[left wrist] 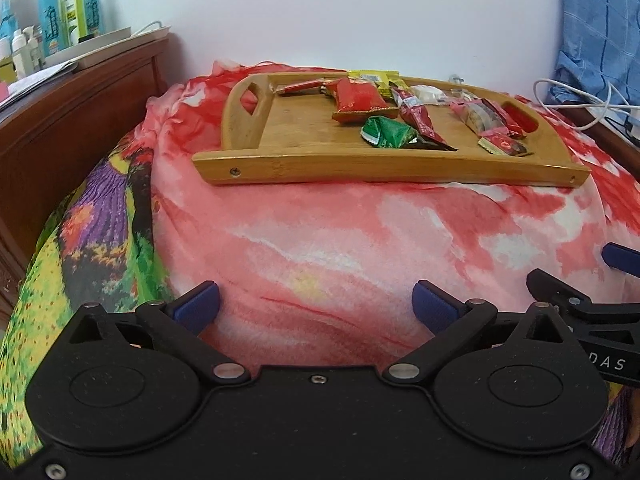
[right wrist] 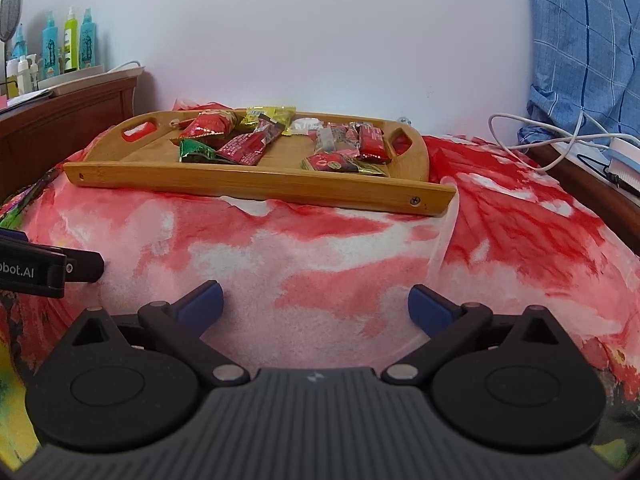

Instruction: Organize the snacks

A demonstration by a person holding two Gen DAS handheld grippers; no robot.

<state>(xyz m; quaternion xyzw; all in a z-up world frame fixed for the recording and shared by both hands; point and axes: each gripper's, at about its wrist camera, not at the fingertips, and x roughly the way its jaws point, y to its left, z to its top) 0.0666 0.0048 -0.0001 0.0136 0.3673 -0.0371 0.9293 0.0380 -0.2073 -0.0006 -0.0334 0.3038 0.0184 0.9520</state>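
A wooden tray (left wrist: 304, 136) with cut-out handles rests on a red and white bedspread; it also shows in the right wrist view (right wrist: 248, 178). Several snack packets lie in it: a red bag (left wrist: 358, 96), a green packet (left wrist: 388, 131), a long dark red packet (left wrist: 420, 116), a yellow packet (right wrist: 269, 115) and a white one (right wrist: 306, 125). My left gripper (left wrist: 316, 306) is open and empty, well short of the tray. My right gripper (right wrist: 316, 304) is open and empty too, beside the left one.
A dark wooden headboard (left wrist: 80, 120) stands at the left with bottles (left wrist: 70, 8) on a shelf. White cables (right wrist: 552, 136) and a blue checked cloth (right wrist: 584, 48) lie at the right. A flowered blanket (left wrist: 92, 232) covers the bed's left side.
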